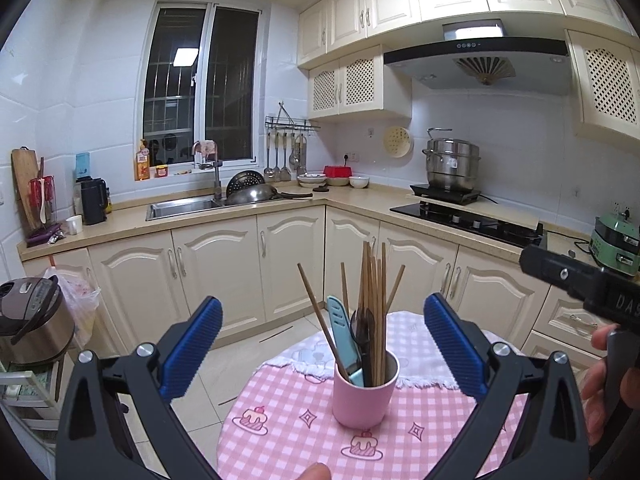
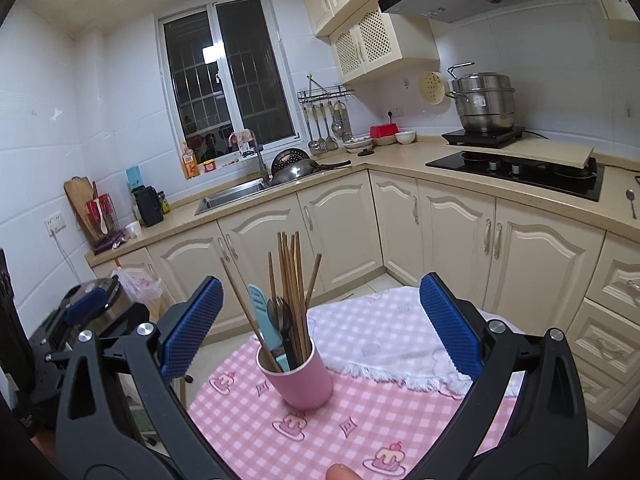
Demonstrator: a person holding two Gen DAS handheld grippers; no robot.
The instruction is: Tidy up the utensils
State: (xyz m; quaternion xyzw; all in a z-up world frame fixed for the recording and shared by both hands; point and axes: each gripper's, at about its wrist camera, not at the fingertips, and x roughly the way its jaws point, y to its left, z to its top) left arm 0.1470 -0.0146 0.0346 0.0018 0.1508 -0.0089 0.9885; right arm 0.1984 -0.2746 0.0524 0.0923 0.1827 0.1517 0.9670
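A pink cup [image 1: 363, 394] [image 2: 298, 380] stands on a round table with a pink checked cloth [image 1: 288, 420] [image 2: 360, 420]. It holds several wooden chopsticks [image 1: 374, 280] [image 2: 290, 268], a light blue handled utensil [image 1: 343, 336] [image 2: 265, 320] and a dark spoon and fork [image 1: 362, 326] [image 2: 280, 314]. My left gripper [image 1: 323, 346] hovers open just in front of the cup, nothing between its blue pads. My right gripper [image 2: 321, 326] is open too, with the cup a little left of its centre.
A white fringed towel [image 1: 416, 344] [image 2: 384, 336] lies on the table behind the cup. Cream cabinets, a sink [image 1: 184, 206] and a hob [image 1: 468, 220] line the wall beyond. A rice cooker [image 1: 32, 320] sits at the left. The other gripper's body [image 1: 580, 284] [image 2: 84, 312] shows at each view's edge.
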